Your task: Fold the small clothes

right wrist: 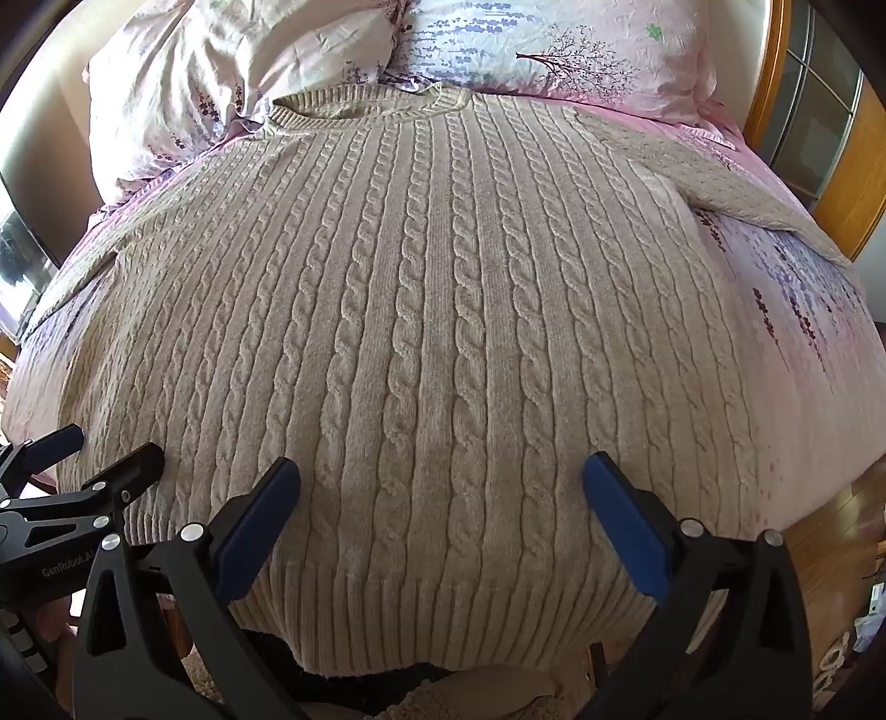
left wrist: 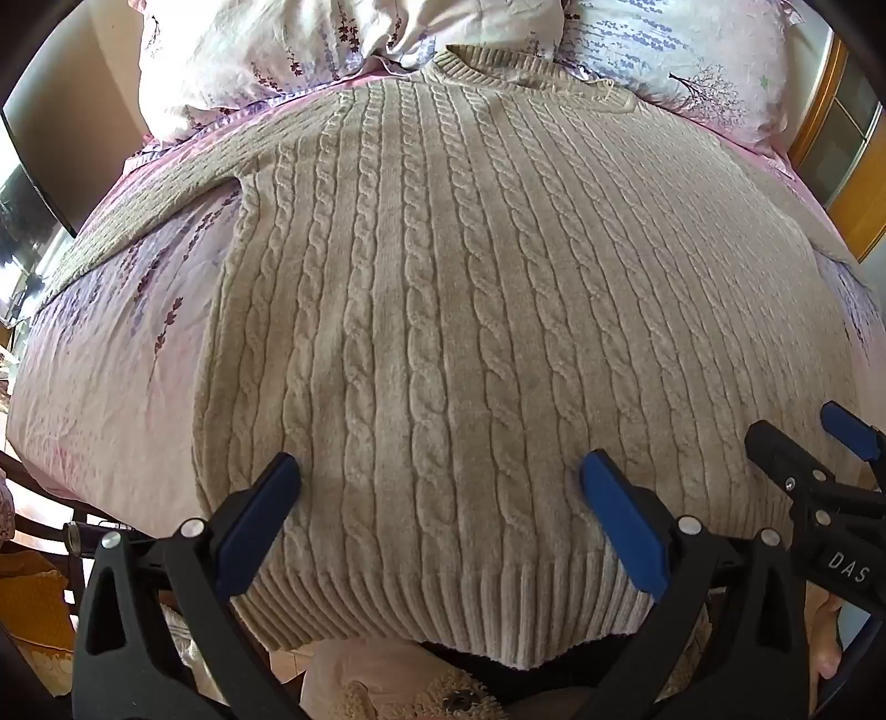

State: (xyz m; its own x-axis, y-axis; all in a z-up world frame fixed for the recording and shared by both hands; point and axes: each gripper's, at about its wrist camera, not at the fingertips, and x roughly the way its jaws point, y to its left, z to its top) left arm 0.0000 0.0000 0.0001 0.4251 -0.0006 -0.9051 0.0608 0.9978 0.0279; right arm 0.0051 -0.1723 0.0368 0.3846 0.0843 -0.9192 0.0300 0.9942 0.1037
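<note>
A beige cable-knit sweater point(left wrist: 443, 288) point(right wrist: 432, 310) lies flat on the bed, collar at the far end by the pillows, ribbed hem point(left wrist: 443, 603) hanging over the near edge. Its sleeves spread out to the left point(left wrist: 144, 221) and to the right point(right wrist: 747, 194). My left gripper point(left wrist: 440, 476) hovers above the lower part of the sweater, jaws wide open, nothing between them. My right gripper point(right wrist: 443, 476) stands the same way beside it, open and empty. Each gripper shows in the other's view: the right gripper point(left wrist: 797, 443) at the right edge, the left gripper point(right wrist: 105, 448) at the left edge.
A pink floral bedsheet point(left wrist: 111, 354) covers the bed. Two floral pillows point(right wrist: 232, 66) point(right wrist: 554, 50) lie behind the collar. A wooden-framed door or window point(right wrist: 803, 127) stands at the right, a dark screen point(left wrist: 33, 183) at the left. Wood floor point(right wrist: 830, 543) shows at the lower right.
</note>
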